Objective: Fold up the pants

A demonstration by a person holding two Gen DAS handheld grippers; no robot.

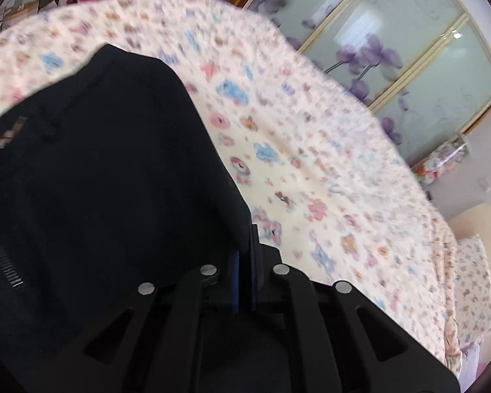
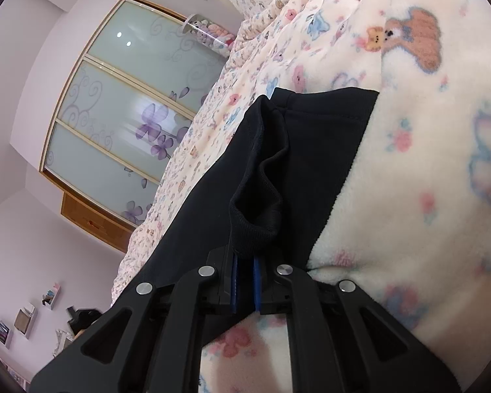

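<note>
Between both tongs, left tongs (image 1: 244, 273) and right tongs (image 2: 244, 278), I clenched black pants (image 2: 298, 163) over bed (image 2: 409, 196); fold looked half done, laying flat left.

You've got one pair of black pants (image 1: 108, 170), two grippers, a left (image 1: 244, 281) and a right (image 2: 244, 281), one teddy-print blanket (image 1: 311, 170), one wardrobe (image 2: 121, 124) with three glass panels, and three small wall shelves (image 2: 26, 321).
</note>
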